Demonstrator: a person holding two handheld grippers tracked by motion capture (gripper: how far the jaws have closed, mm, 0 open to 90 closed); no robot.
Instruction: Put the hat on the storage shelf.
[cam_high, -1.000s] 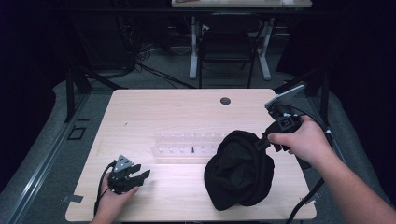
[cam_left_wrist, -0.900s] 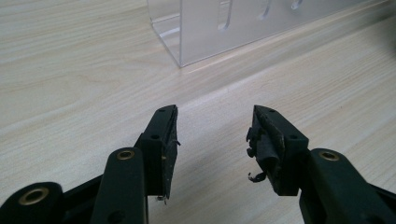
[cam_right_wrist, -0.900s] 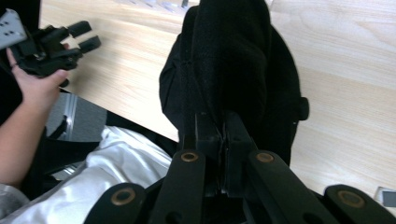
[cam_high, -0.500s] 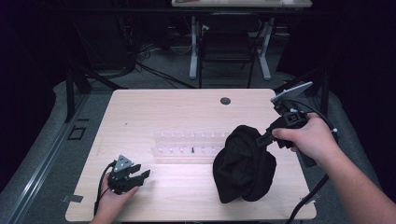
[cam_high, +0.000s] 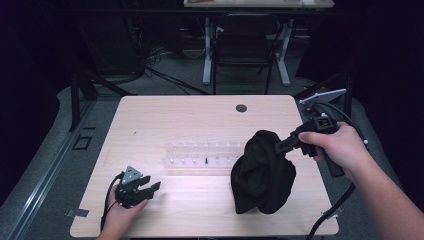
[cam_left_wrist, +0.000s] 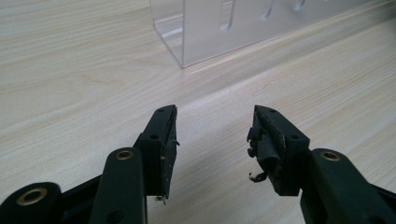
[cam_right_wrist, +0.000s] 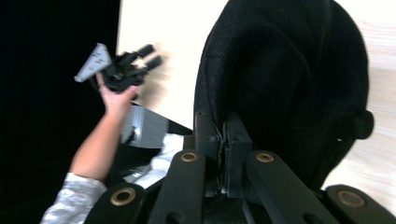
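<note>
My right hand-held gripper is clamped tight on the black hat, jaws pinched together on a fold of its fabric w/ no gap showing btwn them in the right gripper view. I've got it gripped at the top edge, so the hat hangs lifted on that side while its lower bulk sags onto the worktop, toward the front right corner. In the right gripper view the hat shows a dark rounded crown, w/ a small button-like knob on one side.

Just beside the hat, to its left in the high view, sits a clear plastic rack, long and low, lying across the middle of the worktop. The hat's edge overlaps or touches the rack's right end; can't tell which. A small dark item stands in the rack, too small to make out.

My left hand-held gripper rests low on the worktop near the front left corner, well apart from the hat. Its jaws stand apart w/ nothing btwn them, plain in the left gripper view, pointing toward the corner of the rack.

Farther back on the worktop there's a round dark hole.
</note>
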